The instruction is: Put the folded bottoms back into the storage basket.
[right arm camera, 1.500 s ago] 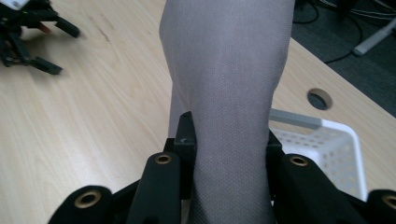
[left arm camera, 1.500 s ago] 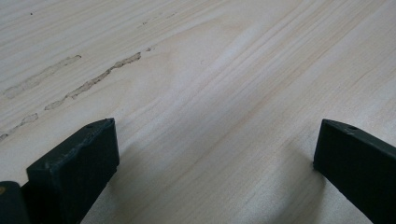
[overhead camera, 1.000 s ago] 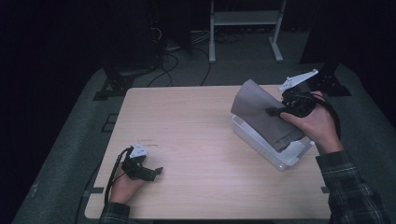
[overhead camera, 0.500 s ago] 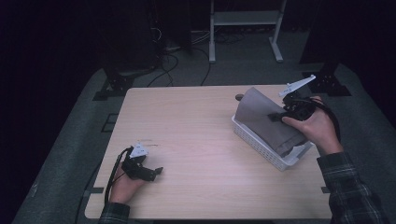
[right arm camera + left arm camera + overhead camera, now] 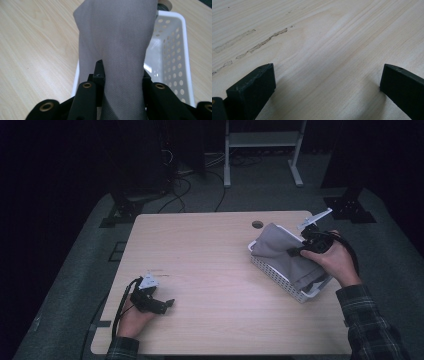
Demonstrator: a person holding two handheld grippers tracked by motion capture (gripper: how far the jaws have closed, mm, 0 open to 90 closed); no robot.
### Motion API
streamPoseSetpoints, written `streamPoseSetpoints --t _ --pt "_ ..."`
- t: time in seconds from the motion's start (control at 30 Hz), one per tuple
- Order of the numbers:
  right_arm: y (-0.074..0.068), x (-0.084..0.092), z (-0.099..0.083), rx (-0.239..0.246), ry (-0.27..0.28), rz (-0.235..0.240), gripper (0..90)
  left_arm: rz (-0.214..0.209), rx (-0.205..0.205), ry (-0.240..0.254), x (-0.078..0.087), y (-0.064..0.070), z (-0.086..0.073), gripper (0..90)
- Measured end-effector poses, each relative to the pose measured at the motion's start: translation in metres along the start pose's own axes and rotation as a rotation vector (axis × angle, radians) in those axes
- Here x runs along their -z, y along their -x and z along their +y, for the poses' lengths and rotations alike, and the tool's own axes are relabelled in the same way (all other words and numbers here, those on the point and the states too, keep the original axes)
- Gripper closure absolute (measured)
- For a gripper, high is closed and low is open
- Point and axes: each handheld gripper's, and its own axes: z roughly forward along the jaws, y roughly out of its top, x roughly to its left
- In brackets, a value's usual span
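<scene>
A grey cloth (image 5: 282, 254) lies draped over a white perforated basket (image 5: 280, 279) at the right of the table. My right gripper (image 5: 296, 251) is shut on the grey cloth (image 5: 122, 45), which runs up between its jaws and hangs over the basket (image 5: 172, 57). My left gripper (image 5: 161, 304) rests on the table near the front left corner. Its jaws stand wide apart over bare wood, and one fingertip (image 5: 254, 85) shows at the lower left.
The light wood table (image 5: 210, 265) has a round cable hole (image 5: 257, 224) near its far edge. Scuff marks (image 5: 259, 45) streak the wood ahead of my left gripper. A white metal stand (image 5: 260, 150) and cables sit on the dark floor behind.
My right gripper has lowered the grey cloth down onto the basket, and the cloth has sagged from upright to draped. The left gripper has not moved.
</scene>
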Motion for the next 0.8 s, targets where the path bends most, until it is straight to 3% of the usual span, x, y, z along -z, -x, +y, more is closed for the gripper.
streamPoseSetpoints --t 0.4,0.8 --pt "0.020 -0.024 -0.010 -0.040 -0.034 -0.001 68.9 -0.001 0.000 -0.002 0.000 0.000 0.000 0.0" --pt "0.026 -0.045 -0.016 -0.043 -0.075 0.002 68.7 -0.001 0.000 -0.002 0.000 0.000 0.000 0.0"
